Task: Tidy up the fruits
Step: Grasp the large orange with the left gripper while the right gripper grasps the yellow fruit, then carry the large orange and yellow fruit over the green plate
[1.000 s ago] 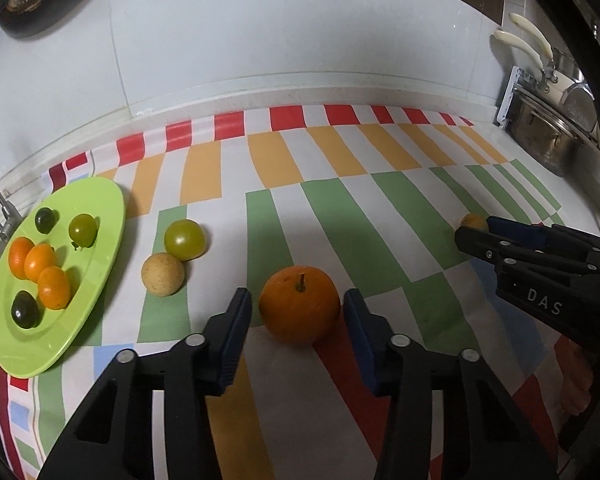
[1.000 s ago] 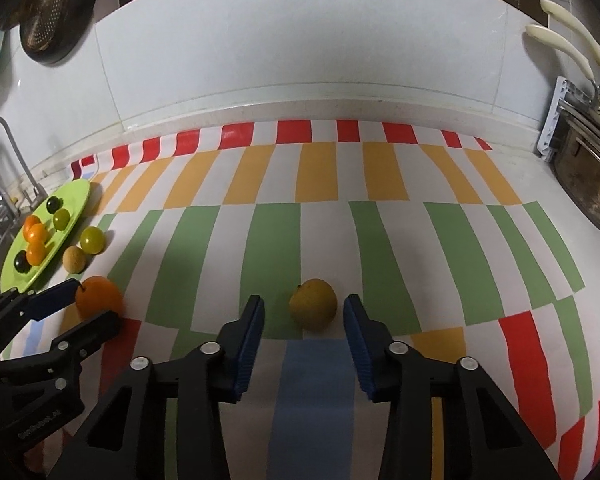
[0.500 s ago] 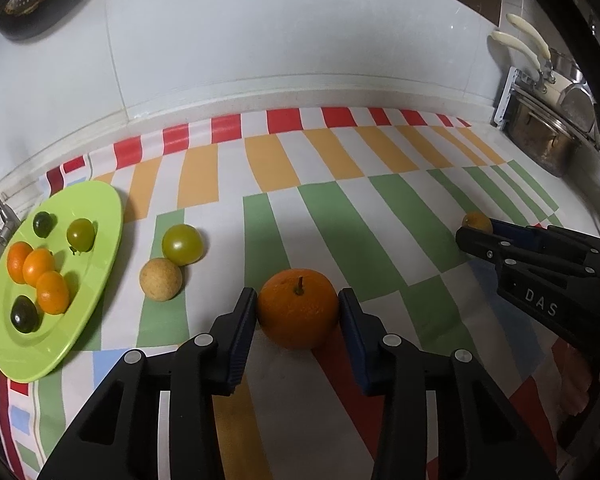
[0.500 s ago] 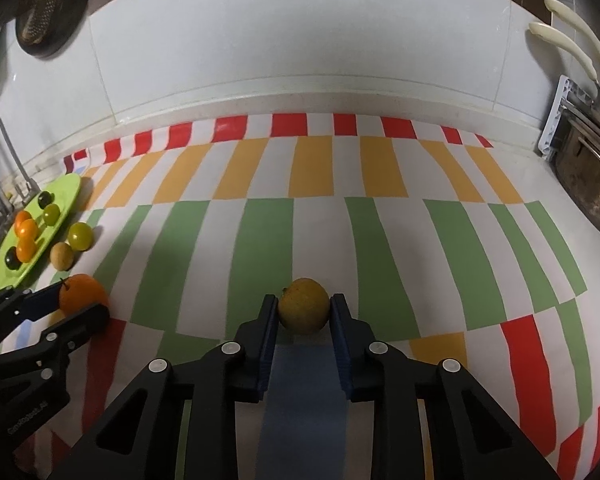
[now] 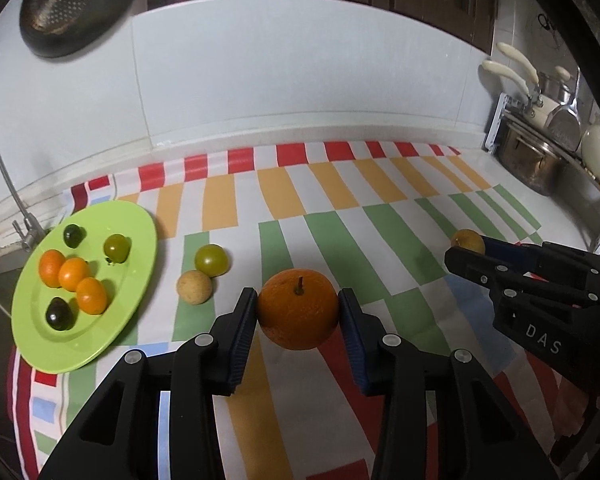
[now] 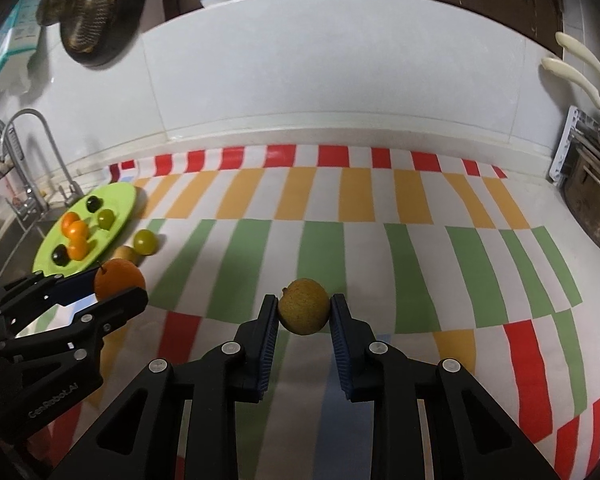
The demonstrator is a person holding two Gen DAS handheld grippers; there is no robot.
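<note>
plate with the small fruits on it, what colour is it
The plate is plain lime green, clearest in the left wrist view.

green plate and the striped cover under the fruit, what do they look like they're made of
Green plate: likely plastic or melamine, glossy; its flat, even lime colour and soft sheen on the rim suggest that, though glazed ceramic is possible.

Striped cover: probably a thin printed sheet, plastic or oilcloth; it lies smooth, with crisp colour blocks and a faint sheen. No weave is visible, so cloth is unlikely.

Soft indoor light leaves the white wall (image 5: 300, 80) bright and the upper cabinets dim. Fruit casts faint shadows on the striped cloth (image 6: 340, 240). Fisheye bending curves every edge, with dark vignetted corners and slight blur.
</note>
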